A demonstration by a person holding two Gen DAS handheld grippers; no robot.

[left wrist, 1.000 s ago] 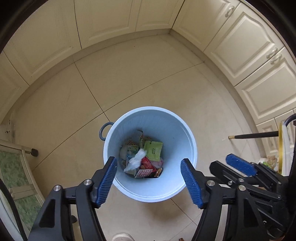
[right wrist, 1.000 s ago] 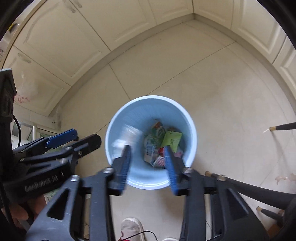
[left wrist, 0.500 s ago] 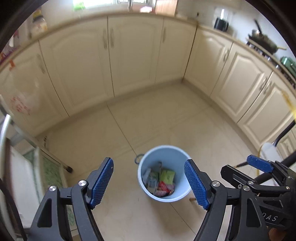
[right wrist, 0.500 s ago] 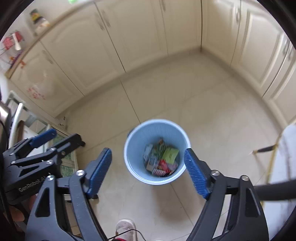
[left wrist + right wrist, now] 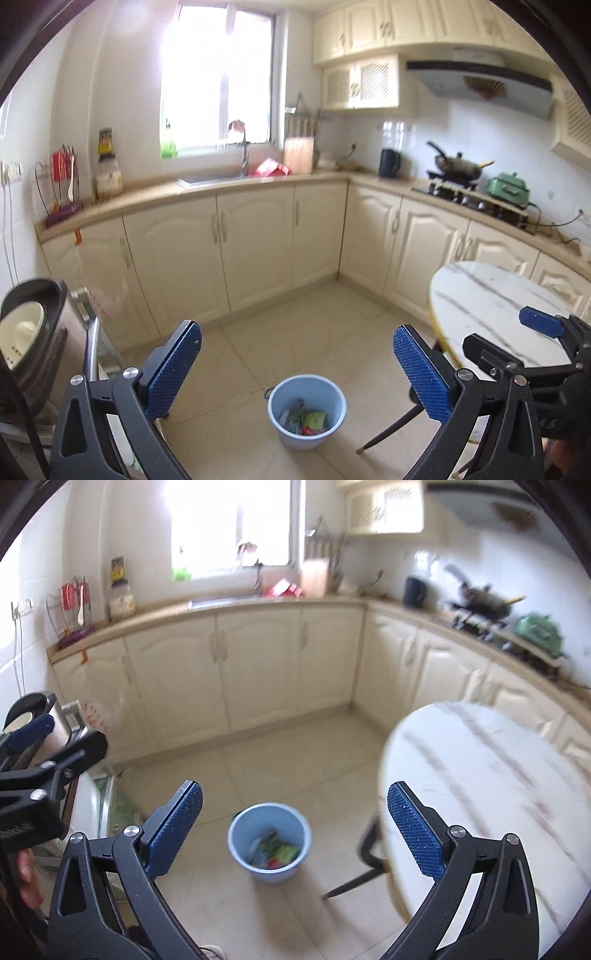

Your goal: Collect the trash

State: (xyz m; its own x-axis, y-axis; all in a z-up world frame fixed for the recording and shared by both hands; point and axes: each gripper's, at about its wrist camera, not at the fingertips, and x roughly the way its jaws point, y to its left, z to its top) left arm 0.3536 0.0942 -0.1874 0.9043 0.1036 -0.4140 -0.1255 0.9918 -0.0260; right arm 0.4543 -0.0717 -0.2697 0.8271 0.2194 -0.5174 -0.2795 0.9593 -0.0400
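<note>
A light blue bin [image 5: 307, 411] stands on the tiled floor, far below both grippers, with several wrappers [image 5: 306, 421] lying in it. The bin [image 5: 269, 841] shows in the right wrist view too, holding the same trash [image 5: 275, 854]. My left gripper [image 5: 297, 363] is held high above the floor, its jaws opening wide with nothing between them. My right gripper [image 5: 295, 821] hangs at a similar height, its jaws also opening and empty. In the left wrist view the right gripper [image 5: 546, 354] shows at the right edge; in the right wrist view the left gripper [image 5: 48, 760] shows at the left.
A round white marble table [image 5: 491, 306] on dark legs stands to the right of the bin. Cream cabinets [image 5: 255, 243] run along the back and right under a countertop with a sink, kettle and stove. An appliance [image 5: 33, 343] stands at the left. A hand [image 5: 27, 875] holds the left gripper.
Both grippers rose from just above the bin and tilted up, so the kitchen counter and window came into view. Both pairs of jaws spread wider. The white scrap by the right gripper landed in the bin.
</note>
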